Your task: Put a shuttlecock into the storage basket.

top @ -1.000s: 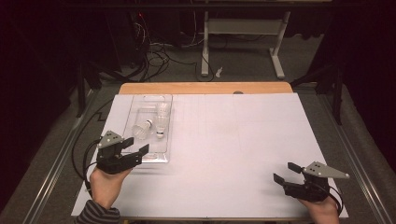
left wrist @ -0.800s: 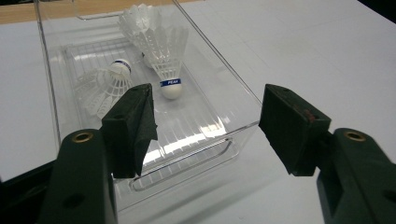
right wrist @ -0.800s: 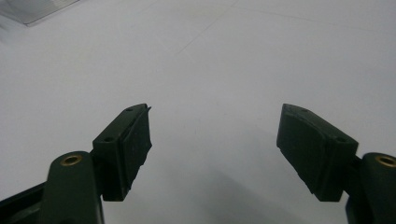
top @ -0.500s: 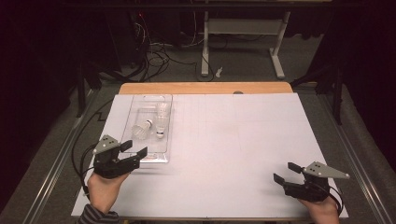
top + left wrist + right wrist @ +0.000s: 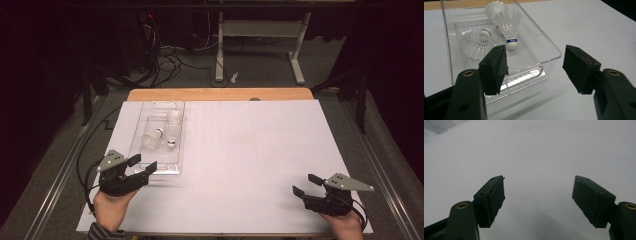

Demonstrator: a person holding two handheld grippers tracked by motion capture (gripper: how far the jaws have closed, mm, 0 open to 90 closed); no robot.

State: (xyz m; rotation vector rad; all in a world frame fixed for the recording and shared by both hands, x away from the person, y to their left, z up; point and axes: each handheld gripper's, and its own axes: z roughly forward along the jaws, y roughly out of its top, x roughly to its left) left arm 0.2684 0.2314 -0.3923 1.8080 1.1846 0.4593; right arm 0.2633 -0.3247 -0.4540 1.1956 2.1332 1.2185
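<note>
A clear plastic tray (image 5: 177,161) lies on the left of the white table sheet (image 5: 240,150). White feather shuttlecocks rest in it: one (image 5: 508,23) with a blue band above its cork, one (image 5: 475,43) lying on its side, and a third (image 5: 494,6) behind. My left gripper (image 5: 142,164) hovers open at the tray's near end, with nothing between its pads; its jaws frame the tray's near right corner (image 5: 554,53). My right gripper (image 5: 306,185) rests open and empty at the near right of the sheet, with bare sheet (image 5: 539,157) ahead of it.
The wooden table edge (image 5: 220,94) runs along the far side. Metal rails (image 5: 55,175) flank the table. Beyond it are a floor with cables (image 5: 165,55) and a white frame stand (image 5: 260,30). Wide bare sheet lies between the grippers.
My left gripper has drawn back a little toward the near edge, away from the tray's near end. The right gripper has not moved.
</note>
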